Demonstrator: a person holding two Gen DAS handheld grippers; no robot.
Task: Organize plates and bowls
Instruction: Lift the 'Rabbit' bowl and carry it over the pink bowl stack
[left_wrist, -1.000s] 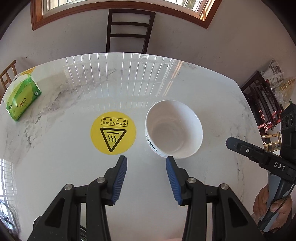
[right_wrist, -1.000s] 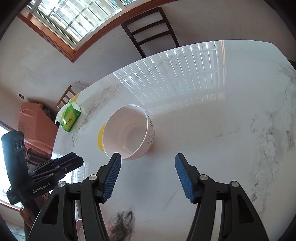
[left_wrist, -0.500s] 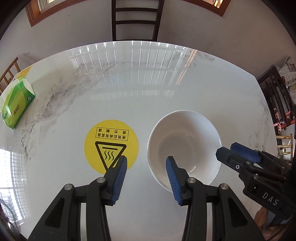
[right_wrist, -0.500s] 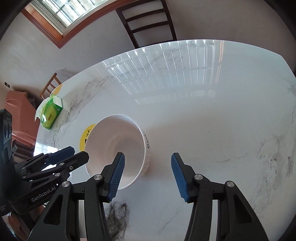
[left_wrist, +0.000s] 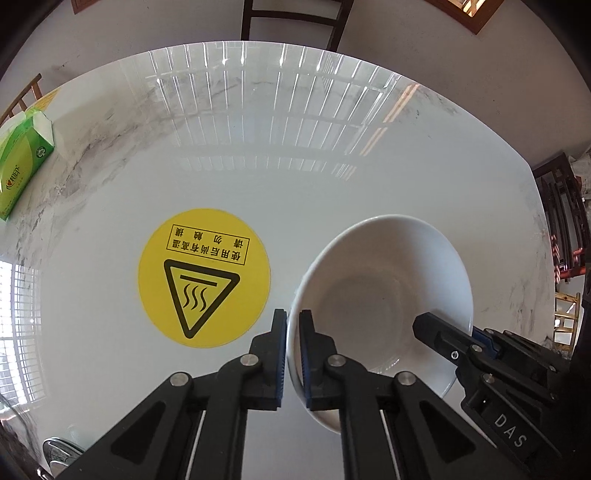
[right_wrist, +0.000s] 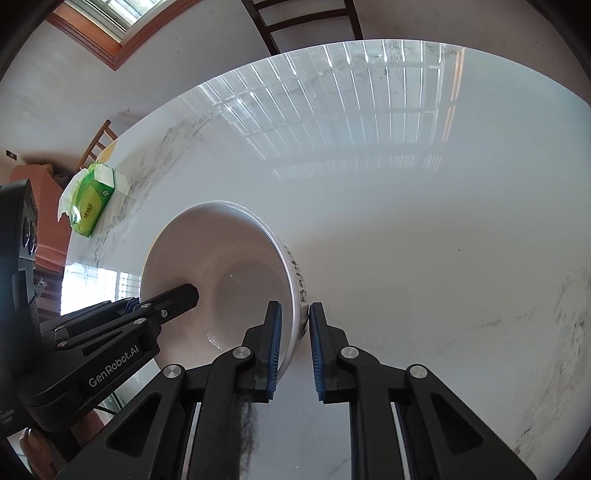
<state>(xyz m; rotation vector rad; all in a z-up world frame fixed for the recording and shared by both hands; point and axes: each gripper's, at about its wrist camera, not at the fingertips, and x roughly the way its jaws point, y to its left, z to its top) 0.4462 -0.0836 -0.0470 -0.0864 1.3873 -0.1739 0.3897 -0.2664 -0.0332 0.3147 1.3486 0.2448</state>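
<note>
Both grippers have closed on the bowl (left_wrist: 384, 295) rim: left gripper (left_wrist: 292, 354) at lower centre, right gripper (right_wrist: 294, 347) opposite; lifting level would suit.

Yellow round sticker (left_wrist: 204, 277) on the table top (left_wrist: 295, 177): black warning triangle with three wavy heat lines, plus a boxed block of Chinese characters, upside down in the left wrist view; not transcribed. Right gripper (left_wrist: 476, 341) body reads "DAS". Left gripper (right_wrist: 133, 308) body reads "GenRobot.AI". Bowl (right_wrist: 221, 273) outer wall carries dark lettering, only partly visible, unreadable. Green tissue pack (right_wrist: 90, 205) shows a round logo and characters, too small to read.
</note>
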